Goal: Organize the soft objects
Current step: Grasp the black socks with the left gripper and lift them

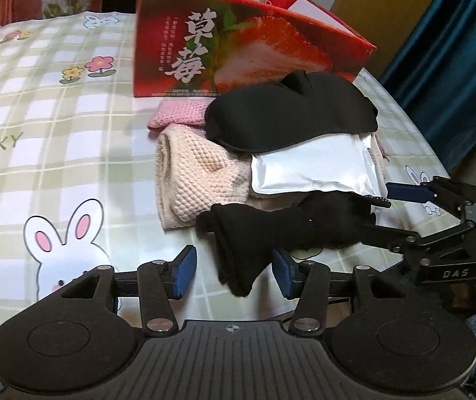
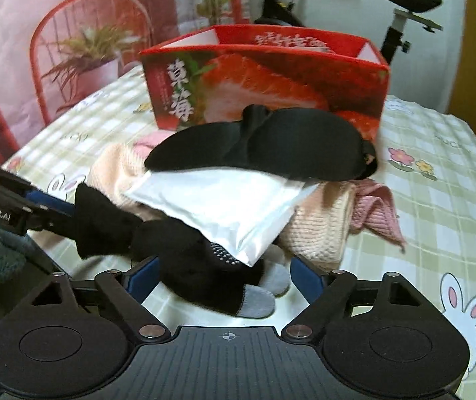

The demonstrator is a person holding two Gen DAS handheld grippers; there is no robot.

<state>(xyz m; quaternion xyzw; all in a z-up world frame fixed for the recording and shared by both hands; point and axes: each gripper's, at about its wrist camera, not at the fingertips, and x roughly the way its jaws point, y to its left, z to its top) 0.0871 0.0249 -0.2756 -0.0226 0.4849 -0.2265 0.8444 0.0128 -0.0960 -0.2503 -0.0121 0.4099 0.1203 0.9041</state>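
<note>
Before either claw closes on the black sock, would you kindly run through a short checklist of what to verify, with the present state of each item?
1. Cuff end of the black sock lies between the left claw's open fingers: ok.
2. Grey toe end of the sock lies between the right claw's open fingers: ok.
3. Sock free of other items: not ok; the silver pouch lies across its middle, with the black eye mask on top of the pouch.
4. Red strawberry box open at the top: ok.
5. Room inside the box: cannot tell; its inside is hidden.
6. Pads pressing on the sock: cannot tell.
</note>
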